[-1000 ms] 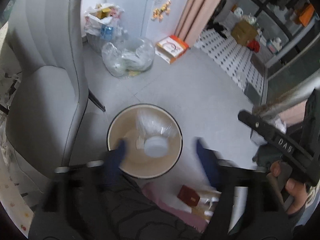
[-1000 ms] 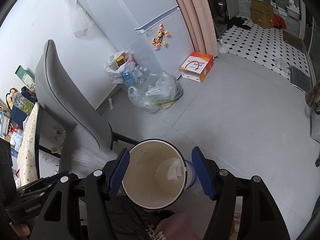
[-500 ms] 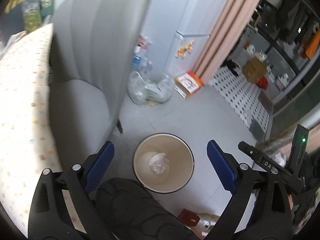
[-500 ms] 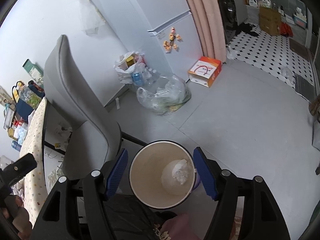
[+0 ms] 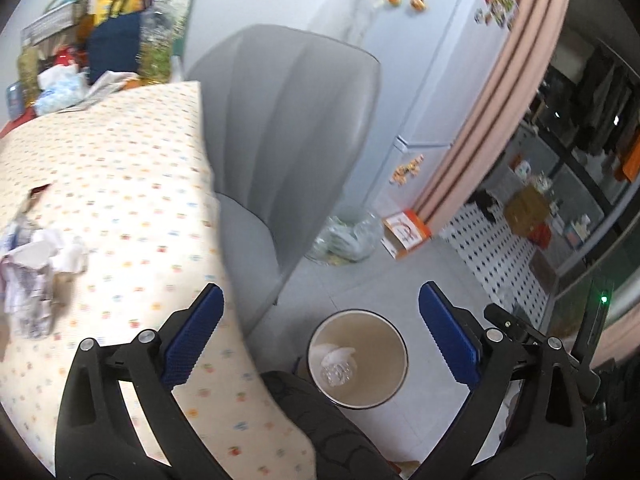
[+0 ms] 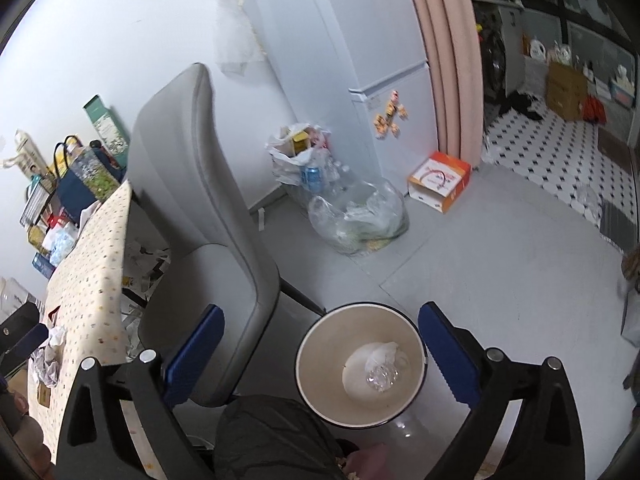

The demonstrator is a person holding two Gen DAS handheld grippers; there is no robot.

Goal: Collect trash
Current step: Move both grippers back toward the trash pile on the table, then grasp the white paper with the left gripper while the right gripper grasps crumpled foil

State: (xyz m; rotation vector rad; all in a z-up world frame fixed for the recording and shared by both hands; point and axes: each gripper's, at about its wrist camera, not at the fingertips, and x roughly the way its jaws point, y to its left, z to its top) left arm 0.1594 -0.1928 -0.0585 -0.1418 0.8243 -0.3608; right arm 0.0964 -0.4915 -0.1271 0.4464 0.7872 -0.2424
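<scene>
A round bin with a cream inside and a dark rim [image 5: 394, 330] [image 6: 360, 305] stands on the grey floor beside a grey chair. Crumpled clear plastic [image 5: 338, 364] [image 6: 380, 372] lies at its bottom. My left gripper [image 5: 322, 334] hangs high above the bin's left side, its jaws opening with nothing between them. My right gripper [image 6: 322, 350] is also above the bin, its jaws opening and empty. Crumpled paper scraps [image 5: 36, 264] [image 6: 50, 354] lie on the dotted tablecloth to the left.
The grey chair [image 5: 288, 160] [image 6: 192, 208] stands between the table [image 5: 120, 184] and the bin. A clear bag of rubbish [image 6: 360, 216], a white bag and an orange box [image 6: 440, 180] sit by the fridge. A dark-trousered knee [image 5: 320, 424] is just below the bin.
Both grippers have risen away from the bin and their jaws have spread wider. The left view has swung left, bringing the table into sight. The clear plastic has settled in the bin.
</scene>
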